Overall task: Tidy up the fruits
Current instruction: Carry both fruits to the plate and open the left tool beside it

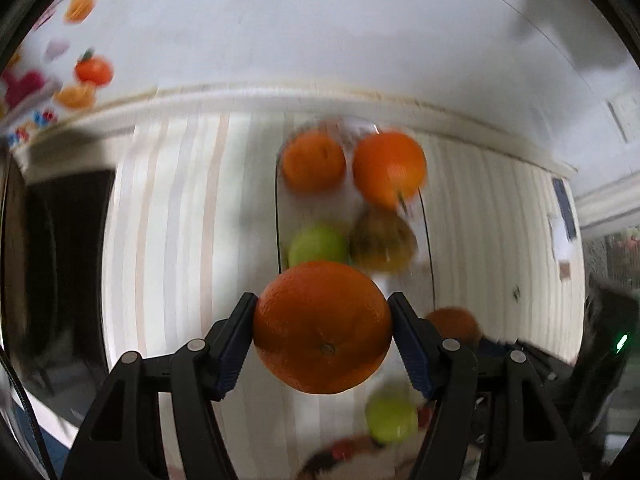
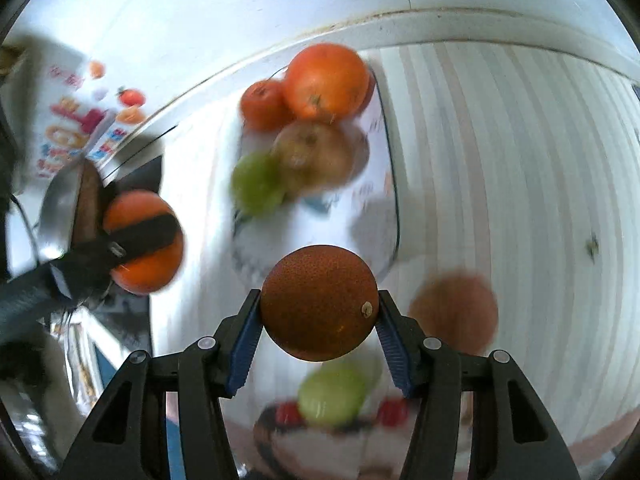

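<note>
- Left gripper (image 1: 323,326) is clamped on a bright orange (image 1: 322,326), pads square on its sides; keep that squeeze steady so the fruit does not roll.
- Right gripper (image 2: 319,303) is clamped on a darker orange (image 2: 319,302); a green fruit (image 2: 332,394) lies loose below it.
- Ahead of both grippers a clear tray (image 1: 277,204) holds two oranges, a green apple (image 1: 318,245) and a brownish fruit; probably lower each orange into a free spot, one gripper at a time.
</note>
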